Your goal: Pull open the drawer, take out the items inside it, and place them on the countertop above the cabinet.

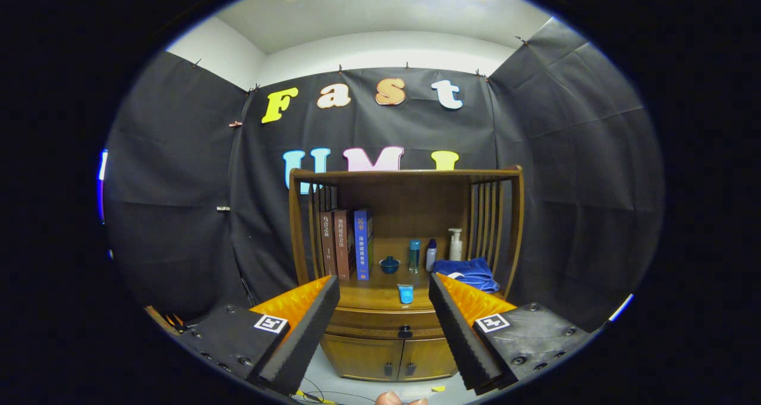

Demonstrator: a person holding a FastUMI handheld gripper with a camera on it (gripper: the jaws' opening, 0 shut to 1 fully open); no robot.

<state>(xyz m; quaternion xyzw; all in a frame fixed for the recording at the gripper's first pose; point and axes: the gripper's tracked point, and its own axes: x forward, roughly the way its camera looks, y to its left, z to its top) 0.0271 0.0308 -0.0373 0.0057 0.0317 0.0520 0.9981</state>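
Black cloth walls wrap around the whole booth, with a white ceiling above, and a wooden cabinet (404, 310) stands against the back cloth, straight ahead of the gripper (383, 286).

Gripper's spread wide open right now, nothing held and nothing touched. Both fingers (309, 327) sit well short of the cabinet, and the gap between them frames its front.

The drawer (386, 323) is shut, running across the cabinet just under the countertop (368, 295), with a small dark knob (405, 332) in the middle. That knob sits between the two fingers, beyond them. Can't see inside the drawer, so no idea what's in it. Below it are two cabinet doors (392, 357), each with a little dark handle near the center seam.

Up on the countertop, inside the slatted wooden frame: three books (347, 244) standing upright on the left, a small dark blue lidded pot (390, 265) next to them, then a teal bottle (414, 256), a smaller white bottle with a dark cap (431, 254), and a white pump bottle (456, 244). A blue towel (467, 272) is bunched up on the right side, and a small light blue tube (405, 294) lies near the front edge.

Part of a hand (398, 399) pokes in at the bottom, between the finger bases.
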